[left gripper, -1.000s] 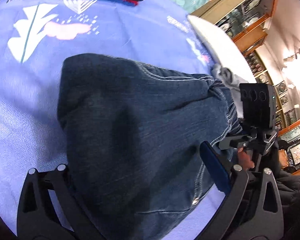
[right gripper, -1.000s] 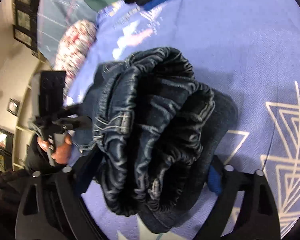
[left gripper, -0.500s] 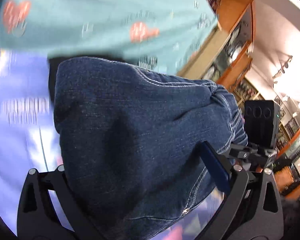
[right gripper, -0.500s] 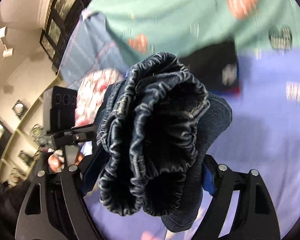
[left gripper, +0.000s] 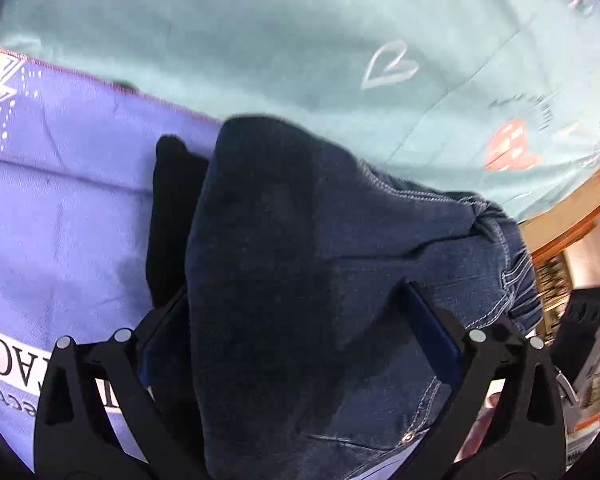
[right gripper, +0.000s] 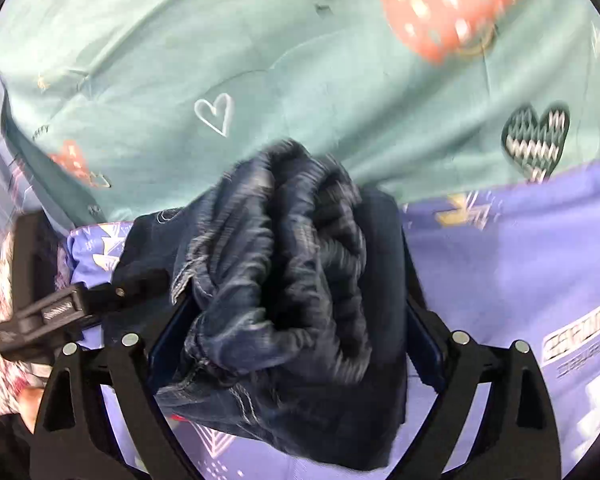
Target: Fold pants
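The folded dark blue jeans (left gripper: 320, 264) are a thick bundle held between both grippers. My left gripper (left gripper: 300, 332) is shut on one end of the bundle, smooth denim side toward the camera. My right gripper (right gripper: 296, 332) is shut on the other end, where the gathered elastic waistband (right gripper: 284, 264) bulges out between the fingers. The left gripper's body (right gripper: 60, 308) shows at the left of the right wrist view. The bundle sits low over the purple bedspread (left gripper: 60, 208), beside a dark folded garment (left gripper: 168, 220).
A teal blanket with heart prints (left gripper: 300, 40) lies behind the purple spread and fills the upper half of both views (right gripper: 260, 40). A wooden cabinet (left gripper: 580, 216) stands at the far right. The purple spread extends to the right (right gripper: 520, 260).
Both grippers have carried the jeans bundle forward across the bed toward the teal blanket and the dark folded pile. The grip on the jeans has not changed.
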A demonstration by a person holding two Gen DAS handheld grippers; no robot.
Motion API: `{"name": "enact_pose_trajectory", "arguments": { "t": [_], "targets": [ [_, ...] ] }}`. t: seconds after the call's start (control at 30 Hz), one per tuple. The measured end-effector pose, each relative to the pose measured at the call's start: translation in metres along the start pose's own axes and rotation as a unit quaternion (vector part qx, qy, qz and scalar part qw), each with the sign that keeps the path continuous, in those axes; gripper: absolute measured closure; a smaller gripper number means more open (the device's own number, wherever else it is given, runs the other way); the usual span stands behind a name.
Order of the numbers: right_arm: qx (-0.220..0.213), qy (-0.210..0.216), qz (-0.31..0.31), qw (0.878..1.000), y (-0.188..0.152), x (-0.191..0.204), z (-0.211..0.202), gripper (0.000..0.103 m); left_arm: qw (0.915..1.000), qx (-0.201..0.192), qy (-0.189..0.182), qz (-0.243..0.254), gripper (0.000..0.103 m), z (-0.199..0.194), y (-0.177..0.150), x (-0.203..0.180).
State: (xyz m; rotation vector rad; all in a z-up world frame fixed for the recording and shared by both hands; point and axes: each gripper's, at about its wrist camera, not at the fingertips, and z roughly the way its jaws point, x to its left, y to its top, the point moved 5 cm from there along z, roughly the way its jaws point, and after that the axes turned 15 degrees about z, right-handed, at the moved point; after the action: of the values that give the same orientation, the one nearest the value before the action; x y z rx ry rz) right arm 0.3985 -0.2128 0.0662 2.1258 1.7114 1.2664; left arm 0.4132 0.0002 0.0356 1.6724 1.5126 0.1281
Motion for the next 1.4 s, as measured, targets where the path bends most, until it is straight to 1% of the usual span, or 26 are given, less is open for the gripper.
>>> {"name": "enact_pose_trajectory", "arguments": {
  "t": [0.03,0.07,0.17,0.2,0.23,0.3,0.33,0.4,0.47,0.5,0.53,0.57,0.6,0.67,0.7,0.77,0.8,0.9,0.93,0.97,1.0,1.13,1.17,1.23,1.33,1.4],
  "targets": [
    [-0.034,0.032,0.0,0.999,-0.001,0.003,-0.017,0.01,0.9999,-0.01,-0.008,0.006,0.002,-0.012,0.001,-0.003],
    [-0.052,0.049,-0.003,0.997,-0.001,0.006,-0.031,0.01,0.9998,-0.016,-0.01,0.008,0.002,-0.026,0.001,-0.004],
    [-0.114,0.075,-0.009,0.991,0.0,0.015,-0.081,0.008,0.9984,-0.054,-0.015,0.003,0.002,-0.077,-0.001,-0.011],
    [-0.122,0.08,-0.016,0.989,0.0,0.017,-0.097,0.008,0.9969,-0.076,-0.017,0.008,0.002,-0.106,-0.008,-0.018],
    [-0.134,0.07,-0.03,0.988,-0.008,0.02,-0.123,0.007,0.9956,-0.09,-0.023,0.014,0.002,-0.126,-0.015,-0.024],
    [-0.141,0.07,-0.057,0.986,-0.032,0.022,-0.161,0.001,0.9953,-0.092,0.003,0.03,0.002,-0.154,-0.035,-0.036],
    [-0.142,0.063,-0.069,0.985,-0.046,0.022,-0.173,0.001,0.9946,-0.09,0.025,0.045,0.002,-0.17,-0.059,-0.045],
    [-0.135,0.057,-0.099,0.984,-0.088,0.017,-0.2,0.001,0.9917,-0.065,0.077,0.081,0.002,-0.188,-0.118,-0.06],
    [-0.128,0.041,-0.129,0.982,-0.138,0.002,-0.215,0.001,0.9873,-0.046,0.11,0.105,0.002,-0.191,-0.167,-0.066],
    [-0.129,0.015,-0.146,0.981,-0.172,-0.012,-0.221,0.001,0.9852,-0.04,0.115,0.12,0.002,-0.193,-0.205,-0.072],
    [-0.133,0.003,-0.151,0.98,-0.192,-0.022,-0.223,0.001,0.9834,-0.039,0.118,0.132,0.002,-0.189,-0.235,-0.078],
    [-0.134,-0.011,-0.156,0.979,-0.216,-0.035,-0.223,0.001,0.9802,-0.044,0.132,0.14,0.002,-0.191,-0.262,-0.081],
    [-0.13,-0.025,-0.151,0.98,-0.244,-0.051,-0.221,0.001,0.9776,-0.049,0.143,0.146,0.002,-0.191,-0.278,-0.083],
    [-0.127,-0.028,-0.123,0.984,-0.277,-0.073,-0.223,0.001,0.9737,-0.046,0.169,0.146,0.002,-0.19,-0.317,-0.081],
    [-0.128,-0.026,-0.099,0.986,-0.291,-0.087,-0.223,0.001,0.9716,-0.041,0.18,0.147,0.002,-0.19,-0.326,-0.078],
    [-0.142,-0.038,-0.082,0.986,-0.304,-0.103,-0.225,0.001,0.9615,-0.036,0.219,0.162,0.002,-0.193,-0.335,-0.076],
    [-0.151,-0.05,-0.086,0.983,-0.307,-0.108,-0.226,0.001,0.9533,-0.039,0.246,0.17,0.002,-0.195,-0.34,-0.075],
    [-0.187,-0.104,-0.103,0.971,-0.306,-0.116,-0.227,0.001,0.9439,-0.068,0.265,0.185,0.002,-0.195,-0.345,-0.071],
    [-0.19,-0.101,-0.101,0.971,-0.304,-0.117,-0.226,0.001,0.9425,-0.065,0.273,0.182,0.002,-0.197,-0.346,-0.069],
    [-0.192,-0.096,-0.098,0.972,-0.304,-0.119,-0.227,0.001,0.9438,-0.058,0.274,0.176,0.002,-0.198,-0.345,-0.066],
    [-0.191,-0.094,-0.097,0.972,-0.304,-0.12,-0.227,0.001,0.9458,-0.063,0.268,0.172,0.002,-0.199,-0.344,-0.065],
    [-0.188,-0.092,-0.101,0.973,-0.306,-0.119,-0.227,0.001,0.9406,-0.071,0.282,0.175,0.002,-0.203,-0.344,-0.065],
    [-0.193,-0.091,-0.102,0.972,-0.307,-0.118,-0.229,0.001,0.9358,-0.075,0.293,0.182,0.002,-0.205,-0.344,-0.068],
    [-0.199,-0.089,-0.106,0.97,-0.307,-0.116,-0.232,0.001,0.9218,-0.088,0.32,0.2,0.002,-0.211,-0.346,-0.075],
    [-0.192,-0.1,-0.109,0.97,-0.307,-0.116,-0.228,0.001,0.906,-0.104,0.345,0.222,0.002,-0.215,-0.345,-0.084],
    [-0.18,-0.113,-0.108,0.971,-0.307,-0.116,-0.223,0.001,0.9028,-0.107,0.349,0.227,0.002,-0.215,-0.345,-0.086]
  ]
}}
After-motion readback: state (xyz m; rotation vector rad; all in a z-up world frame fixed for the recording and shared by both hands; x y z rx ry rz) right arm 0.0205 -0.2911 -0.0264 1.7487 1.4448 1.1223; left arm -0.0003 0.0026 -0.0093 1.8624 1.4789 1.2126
